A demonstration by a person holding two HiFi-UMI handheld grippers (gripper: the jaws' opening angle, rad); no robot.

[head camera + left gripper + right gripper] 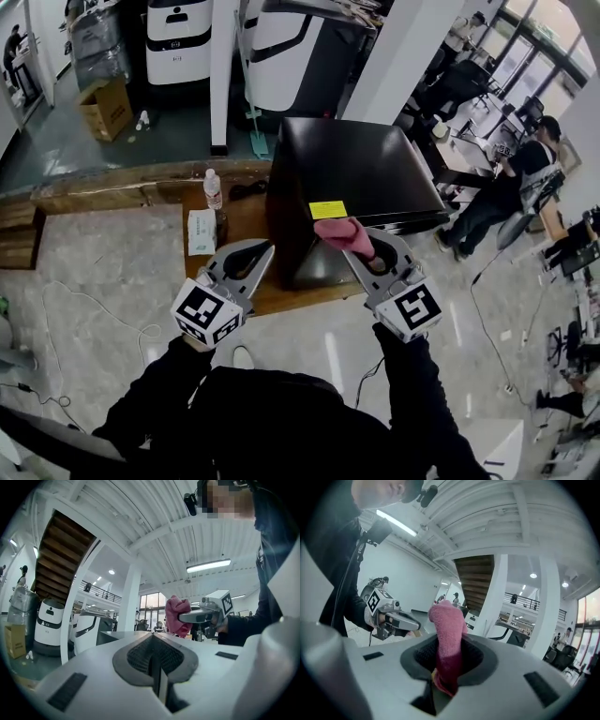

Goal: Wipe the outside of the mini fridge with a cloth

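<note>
The black mini fridge (352, 173) stands on a low wooden table (244, 220), with a yellow label (327, 210) near its front top edge. My right gripper (359, 242) is shut on a pink cloth (342, 234), held just above the fridge's front edge. In the right gripper view the pink cloth (446, 637) sticks up from between the jaws. My left gripper (255, 251) is shut and empty, raised to the left of the fridge. The left gripper view shows the cloth (177, 615) and the right gripper (185, 618) beside the fridge top (112, 635).
A water bottle (214, 190) and a white packet (201, 232) sit on the table left of the fridge. A cardboard box (105, 108) lies on the floor behind. White robot units (178, 39) stand at the back. People sit at desks (511, 178) to the right.
</note>
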